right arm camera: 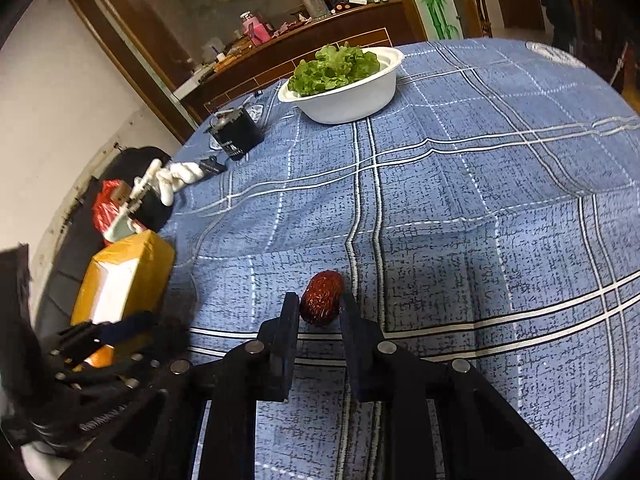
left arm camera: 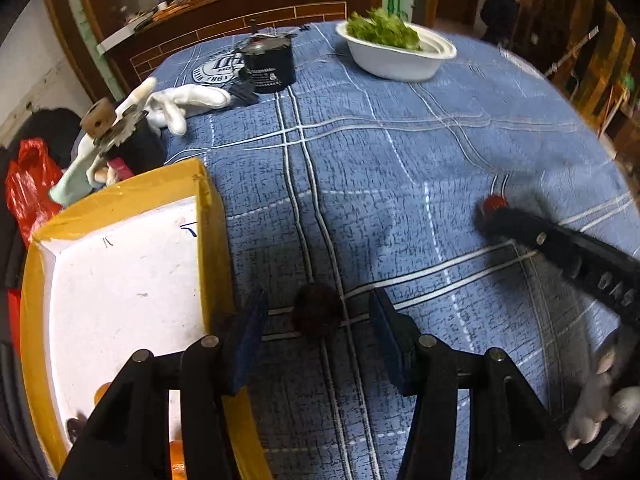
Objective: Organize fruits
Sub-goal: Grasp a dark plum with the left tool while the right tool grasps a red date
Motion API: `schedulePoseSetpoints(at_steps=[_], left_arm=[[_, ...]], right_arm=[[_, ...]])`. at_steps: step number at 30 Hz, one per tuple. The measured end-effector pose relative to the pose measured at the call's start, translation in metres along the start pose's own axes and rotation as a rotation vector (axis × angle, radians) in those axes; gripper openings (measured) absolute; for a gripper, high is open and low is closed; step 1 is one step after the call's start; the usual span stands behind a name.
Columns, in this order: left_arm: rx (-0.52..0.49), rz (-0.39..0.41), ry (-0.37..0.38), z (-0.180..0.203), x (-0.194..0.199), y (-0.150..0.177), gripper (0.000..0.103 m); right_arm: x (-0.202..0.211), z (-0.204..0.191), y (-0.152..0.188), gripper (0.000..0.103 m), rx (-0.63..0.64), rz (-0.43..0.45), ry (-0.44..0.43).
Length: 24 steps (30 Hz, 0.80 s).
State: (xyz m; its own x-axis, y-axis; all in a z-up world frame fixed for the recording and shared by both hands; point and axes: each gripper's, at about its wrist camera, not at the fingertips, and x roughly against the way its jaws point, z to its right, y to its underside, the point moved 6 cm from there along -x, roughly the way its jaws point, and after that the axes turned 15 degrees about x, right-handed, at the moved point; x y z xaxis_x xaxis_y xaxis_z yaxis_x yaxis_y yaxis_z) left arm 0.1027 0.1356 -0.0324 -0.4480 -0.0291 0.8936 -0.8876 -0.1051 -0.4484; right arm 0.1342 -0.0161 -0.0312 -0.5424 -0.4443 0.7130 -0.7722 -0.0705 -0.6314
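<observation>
Left wrist view looks down on a round table under a blue plaid tablecloth (left arm camera: 400, 168). The left gripper (left arm camera: 318, 320) points steeply at the cloth with its blue-padded jaws apart, and a dark, blurred fruit (left arm camera: 318, 314) lies on the cloth between them; neither pad touches it. Just left of that gripper sits a yellow-rimmed box (left arm camera: 212, 216) with a white inside, and small orange fruits (left arm camera: 102, 394) show low in it. At the right edge the right gripper reaches in, its tips at a red fruit, though motion blur hides the contact there.

Right wrist view settles it: the right gripper (right arm camera: 320, 304) has its two fingers closed in against the sides of a wrinkled red date (right arm camera: 322, 298), which rests on the cloth. The yellow-rimmed box stands well to the left, near the table's edge, with the left gripper beside it.

Farther back stand a white bowl (right arm camera: 352, 104) of green lettuce (right arm camera: 334, 66), a black canister (right arm camera: 238, 134) and a white glove (right arm camera: 180, 174).
</observation>
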Motion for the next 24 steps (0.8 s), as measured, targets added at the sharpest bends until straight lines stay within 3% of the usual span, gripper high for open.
schedulePoseSetpoints(at_steps=[2,3,8,17,20,24], left_arm=[[-0.023,-0.018,-0.026,0.003,-0.004,0.003,0.041],[-0.029,-0.020,-0.032,0.004,-0.005,0.004,0.023],[-0.003,0.045,-0.012,0.001,0.015,0.006,0.023],[0.101,0.105,0.216,-0.001,0.094,0.033,0.023],[0.113,0.123,0.235,-0.003,0.109,0.046,0.023],[0.150,0.128,0.251,-0.008,0.116,0.058,0.023]], right_arm=[[0.001,-0.001,0.000,0.023,-0.009,0.001,-0.023],[0.002,-0.001,0.000,0.023,-0.016,0.003,-0.032],[0.015,-0.003,-0.003,0.023,-0.033,0.016,-0.055],[0.069,-0.009,0.009,0.023,-0.069,0.037,-0.176],[0.079,-0.013,0.018,0.024,-0.024,0.038,-0.138],[0.054,-0.019,0.028,0.031,0.029,-0.029,-0.098]])
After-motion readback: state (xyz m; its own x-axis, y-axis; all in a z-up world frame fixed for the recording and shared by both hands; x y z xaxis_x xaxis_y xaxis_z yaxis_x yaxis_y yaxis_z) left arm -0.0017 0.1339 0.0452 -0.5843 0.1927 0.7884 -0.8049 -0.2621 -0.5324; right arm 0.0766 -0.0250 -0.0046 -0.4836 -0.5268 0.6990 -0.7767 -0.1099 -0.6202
